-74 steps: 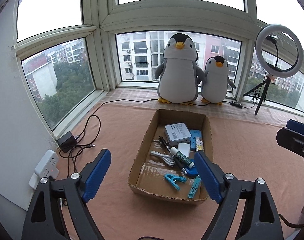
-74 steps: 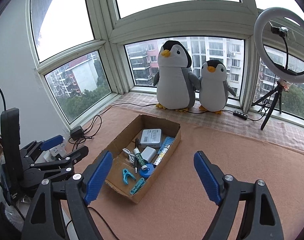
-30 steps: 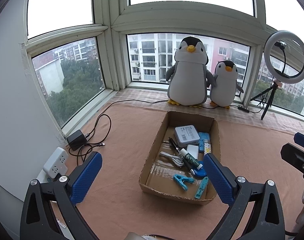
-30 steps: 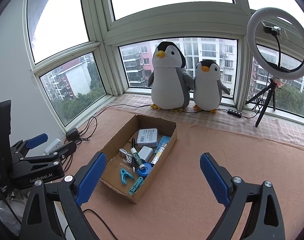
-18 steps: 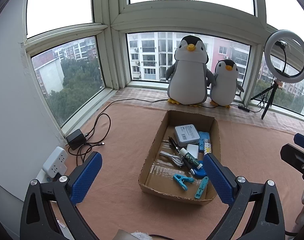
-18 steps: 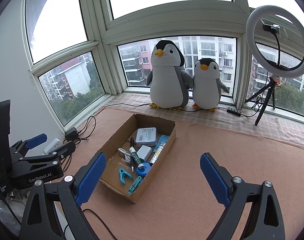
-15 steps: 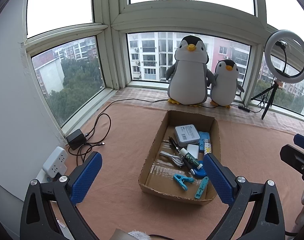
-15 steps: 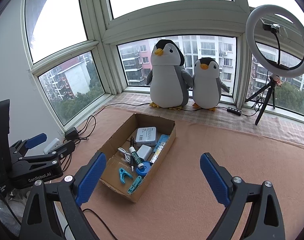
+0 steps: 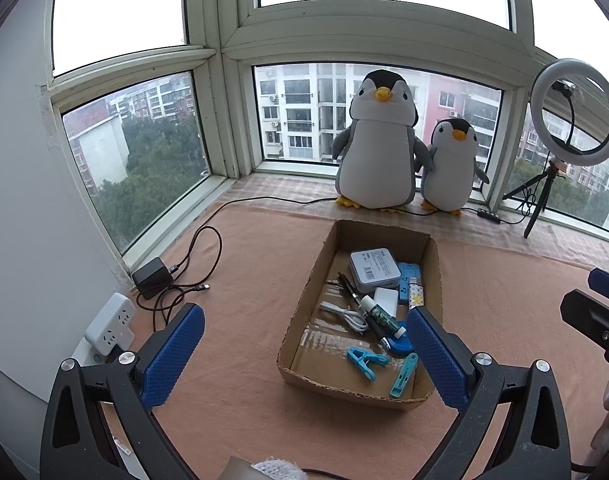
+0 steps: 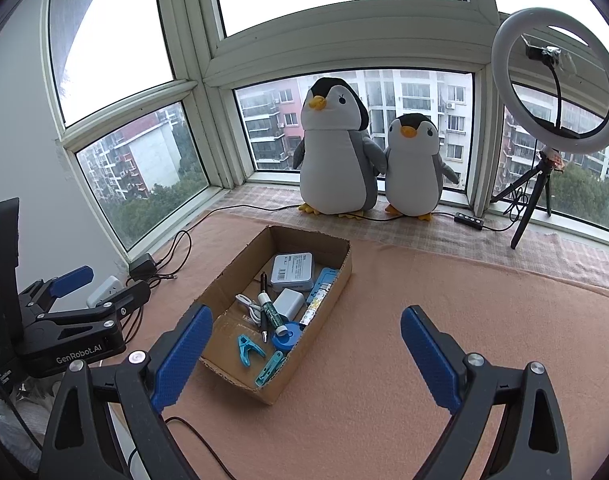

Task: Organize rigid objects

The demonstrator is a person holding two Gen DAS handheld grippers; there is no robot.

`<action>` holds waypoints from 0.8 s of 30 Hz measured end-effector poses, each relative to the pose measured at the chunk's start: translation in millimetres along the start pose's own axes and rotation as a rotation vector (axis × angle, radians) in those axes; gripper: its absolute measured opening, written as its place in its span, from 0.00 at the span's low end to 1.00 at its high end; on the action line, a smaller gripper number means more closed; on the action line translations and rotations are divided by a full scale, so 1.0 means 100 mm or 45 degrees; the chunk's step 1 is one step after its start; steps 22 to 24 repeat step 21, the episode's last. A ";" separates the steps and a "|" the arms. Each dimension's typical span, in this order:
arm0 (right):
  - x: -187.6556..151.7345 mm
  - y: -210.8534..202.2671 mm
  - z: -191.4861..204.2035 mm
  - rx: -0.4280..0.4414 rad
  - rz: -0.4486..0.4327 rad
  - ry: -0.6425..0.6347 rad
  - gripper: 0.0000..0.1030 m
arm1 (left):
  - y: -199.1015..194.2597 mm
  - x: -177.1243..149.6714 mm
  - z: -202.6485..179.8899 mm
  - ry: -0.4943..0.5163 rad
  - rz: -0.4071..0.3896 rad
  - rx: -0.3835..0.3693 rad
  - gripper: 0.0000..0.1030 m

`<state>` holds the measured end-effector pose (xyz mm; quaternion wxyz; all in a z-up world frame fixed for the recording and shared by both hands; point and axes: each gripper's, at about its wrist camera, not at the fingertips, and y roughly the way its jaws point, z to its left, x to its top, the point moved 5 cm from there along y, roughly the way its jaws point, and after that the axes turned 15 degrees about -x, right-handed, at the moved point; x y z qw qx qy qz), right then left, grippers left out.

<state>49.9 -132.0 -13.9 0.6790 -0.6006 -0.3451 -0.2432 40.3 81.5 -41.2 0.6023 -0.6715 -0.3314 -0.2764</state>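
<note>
- Left wrist view: your left gripper [image 9: 304, 344] hangs with fingers spread wide, empty, above the cardboard box [image 9: 304, 280] on the cloth-covered desk [image 9: 244, 260].
- Your right gripper [image 10: 306, 344] is likewise spread and empty.
- Box holds a white tin [image 9: 374, 266], pen [image 9: 360, 304], cable [image 9: 342, 314] and two clips [image 9: 366, 362].

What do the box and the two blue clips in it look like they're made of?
The box: plain brown corrugated cardboard, matte, with ragged torn rims. The two clips: likely moulded plastic, smooth and slightly glossy, uniform light blue; any metal spring is too small to tell.
</note>
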 end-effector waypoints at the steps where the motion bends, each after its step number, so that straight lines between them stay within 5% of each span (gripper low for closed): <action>1: 0.00 0.00 0.00 0.001 0.001 0.001 0.91 | 0.00 0.00 0.00 0.000 0.000 0.001 0.99; 24: -0.03 0.01 0.00 -0.002 0.006 0.003 0.91 | 0.02 -0.02 -0.02 0.011 0.012 -0.008 0.99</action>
